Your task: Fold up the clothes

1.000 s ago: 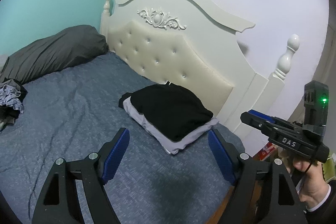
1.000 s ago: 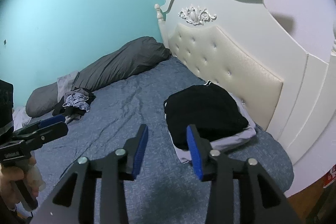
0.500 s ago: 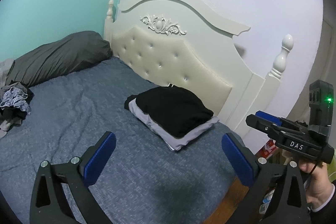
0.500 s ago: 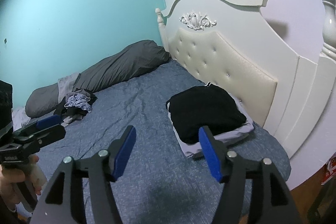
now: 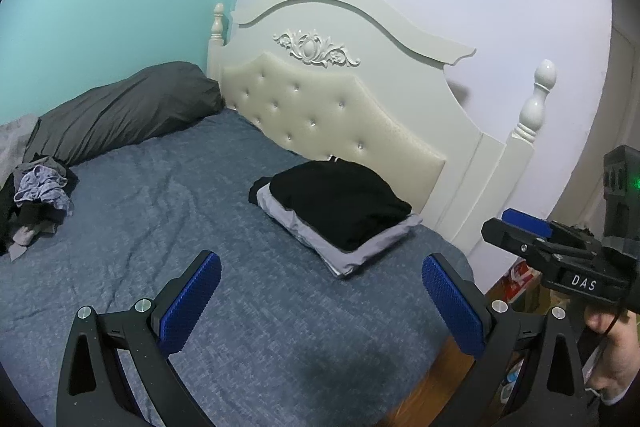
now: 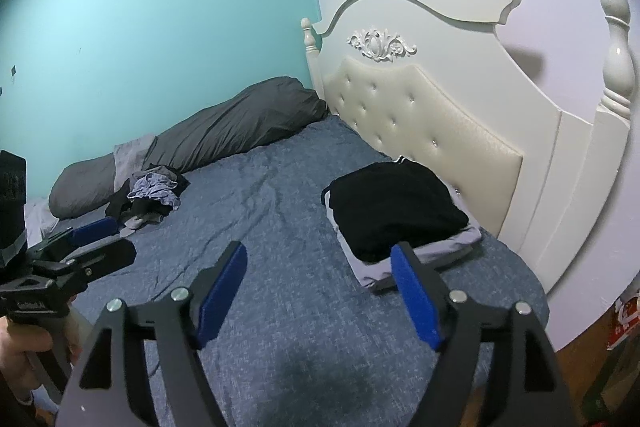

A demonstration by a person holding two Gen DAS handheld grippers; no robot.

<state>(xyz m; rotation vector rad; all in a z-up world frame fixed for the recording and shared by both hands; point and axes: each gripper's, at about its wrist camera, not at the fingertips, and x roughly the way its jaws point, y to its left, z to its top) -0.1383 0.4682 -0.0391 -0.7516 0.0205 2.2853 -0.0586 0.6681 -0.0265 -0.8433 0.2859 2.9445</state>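
A folded stack of clothes (image 5: 340, 215) (image 6: 396, 211), black garment over a grey one, lies on the blue bed near the headboard. A crumpled heap of unfolded clothes (image 5: 36, 195) (image 6: 154, 193), lilac, black and grey, sits at the far side by the grey pillow. My left gripper (image 5: 320, 291) hangs open above the bed's near edge, short of the stack, holding nothing. My right gripper (image 6: 320, 279) is open too, empty, just before the stack's near corner. Each gripper appears in the other's view: the right gripper (image 5: 532, 235), and the left gripper (image 6: 96, 243).
The blue bedspread (image 5: 160, 227) spreads wide between heap and stack. A long grey pillow (image 5: 120, 111) lies along the teal wall. The white tufted headboard (image 5: 340, 115) with posts stands behind the stack. Wooden floor and small items (image 5: 516, 279) show past the bed's right edge.
Both grippers have opened wider, the right from nearly shut. Both have drawn back from the folded stack, which now looks smaller and farther away.
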